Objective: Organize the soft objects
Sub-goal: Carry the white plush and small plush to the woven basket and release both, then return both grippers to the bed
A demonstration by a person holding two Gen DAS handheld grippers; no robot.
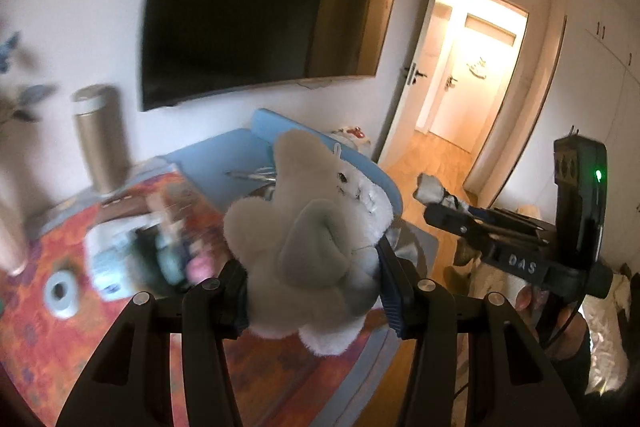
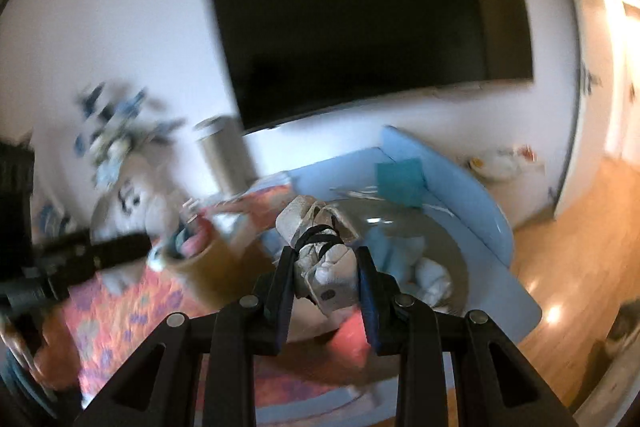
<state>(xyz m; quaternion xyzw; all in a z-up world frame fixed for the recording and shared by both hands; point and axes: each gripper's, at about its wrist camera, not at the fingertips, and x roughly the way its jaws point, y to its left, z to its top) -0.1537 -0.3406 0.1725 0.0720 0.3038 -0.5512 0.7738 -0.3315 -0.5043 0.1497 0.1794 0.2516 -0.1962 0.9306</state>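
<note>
Both grippers loaded: left gripper (image 1: 312, 291) clenched on a white plush (image 1: 316, 247), held up above the orange cloth (image 1: 48, 315) and blue table (image 1: 224, 155); right gripper (image 2: 325, 291) clenched on a grey bundle (image 2: 320, 247) tied with black cord. TV (image 1: 260, 7) on wall behind; background blurred

- Left wrist fisheye: mounted just behind the left gripper (image 1: 312, 291), looking forward along its fingers and slightly down across a table with an orange patterned cloth (image 1: 48, 307); wall-mounted television (image 1: 260, 7) upper centre, open doorway (image 1: 472, 67) at right.
- Right wrist fisheye: mounted likewise behind the right gripper (image 2: 326, 279), facing the same wall, tilted and blurred.
- Shared: television (image 2: 360, 15), metal cylinder (image 1: 102, 139) (image 2: 224, 155), blue mat (image 1: 224, 151) (image 2: 460, 195), patterned cloth (image 2: 120, 307).
- Cross-view: right gripper (image 1: 430, 205) at right edge of the left view; left gripper at left edge of the right view.
</note>
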